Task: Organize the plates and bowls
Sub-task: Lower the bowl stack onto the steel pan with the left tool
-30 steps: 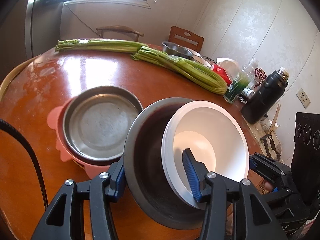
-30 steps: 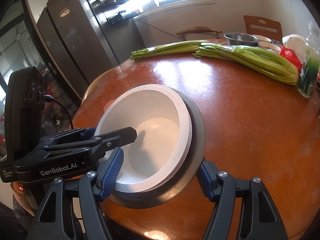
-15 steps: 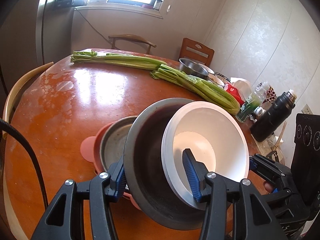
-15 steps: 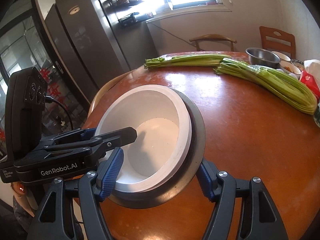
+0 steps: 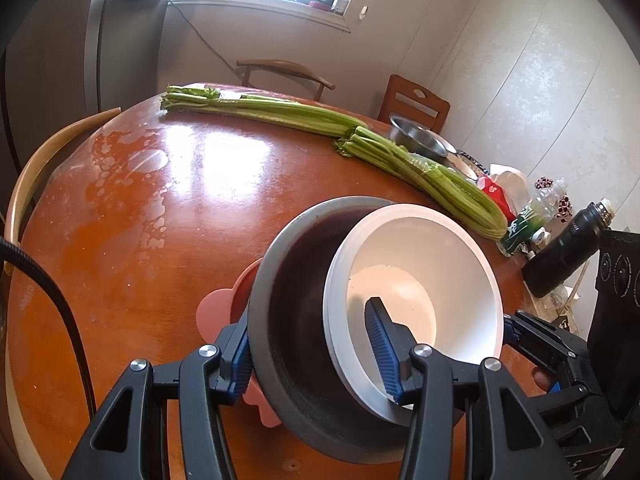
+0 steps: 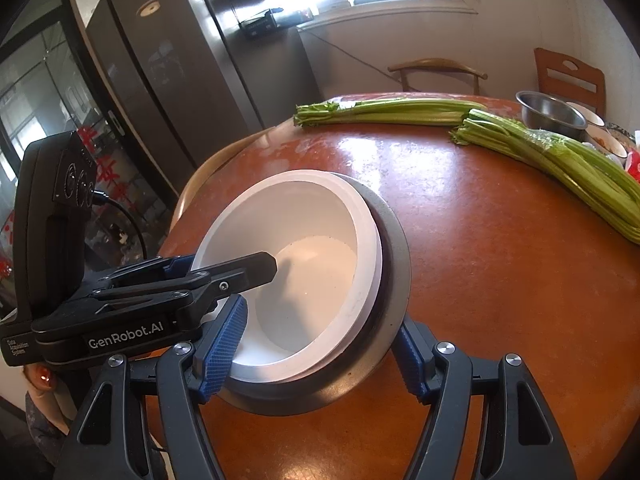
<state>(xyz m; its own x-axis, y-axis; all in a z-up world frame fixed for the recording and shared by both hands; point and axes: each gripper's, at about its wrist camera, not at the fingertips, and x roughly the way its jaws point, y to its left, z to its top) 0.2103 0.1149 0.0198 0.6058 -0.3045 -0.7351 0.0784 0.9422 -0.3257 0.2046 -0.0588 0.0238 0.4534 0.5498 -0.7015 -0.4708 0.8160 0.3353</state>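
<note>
A white bowl [image 5: 432,264] sits tilted inside a dark grey bowl [image 5: 296,312]; both show in the right wrist view too, white bowl [image 6: 312,276] and grey bowl [image 6: 396,248]. My left gripper [image 5: 310,348] is shut on the stacked bowls, one finger outside the grey rim, one inside the white bowl. My right gripper [image 6: 316,344] is shut on the same stack from the opposite side. Below the stack a pink dish [image 5: 224,304] peeks out; the metal plate in it is hidden.
Two celery bunches [image 5: 420,176] lie across the round brown table [image 5: 140,216]. A steel bowl [image 5: 416,140], a red packet, a green bottle [image 5: 528,224] and a black flask [image 5: 568,252] stand at the far right. Chairs ring the table.
Both grippers have carried the bowl stack left over the pink dish, which is now mostly covered. The metal plate has gone out of sight beneath the stack.
</note>
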